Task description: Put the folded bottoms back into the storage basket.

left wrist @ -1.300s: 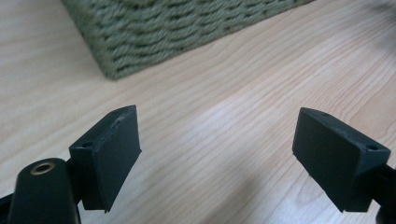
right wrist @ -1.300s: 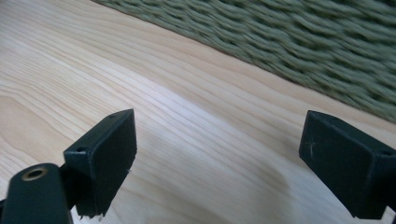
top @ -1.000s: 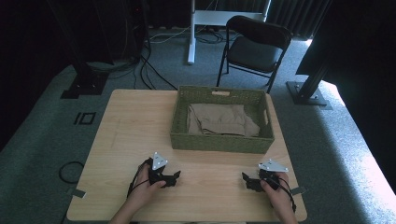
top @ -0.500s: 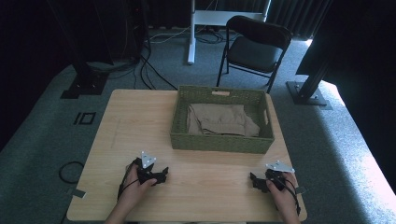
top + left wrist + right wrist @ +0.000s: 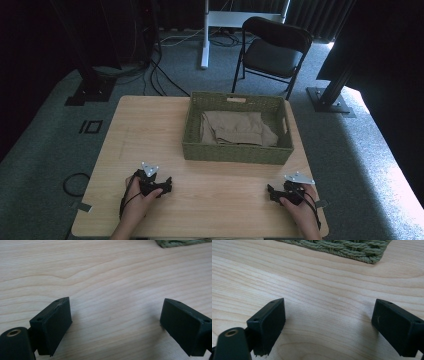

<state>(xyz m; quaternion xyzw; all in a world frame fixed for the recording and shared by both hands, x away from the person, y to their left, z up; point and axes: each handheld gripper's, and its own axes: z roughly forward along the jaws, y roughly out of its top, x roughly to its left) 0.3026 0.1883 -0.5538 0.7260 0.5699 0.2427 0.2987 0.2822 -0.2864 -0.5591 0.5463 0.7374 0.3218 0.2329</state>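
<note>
A green woven basket (image 5: 235, 152) sits on the wooden table (image 5: 145, 130), toward its far side. A tan folded cloth (image 5: 235, 128) lies inside the basket. Past the table stands a black folding chair (image 5: 272, 52) on the grey carpet (image 5: 45, 130). Black cables (image 5: 160, 70) lie on the floor left of the chair.

A light wooden table (image 5: 145, 135) with visible grain stands on grey carpet. On its far right part sits a green woven basket (image 5: 235, 153), rectangular, its near wall well back from the table's near edge. Along the near edge, the left gripper (image 5: 161, 186) rests low over the left part of the wood and the right gripper (image 5: 274, 192) rests by the right corner.
</note>
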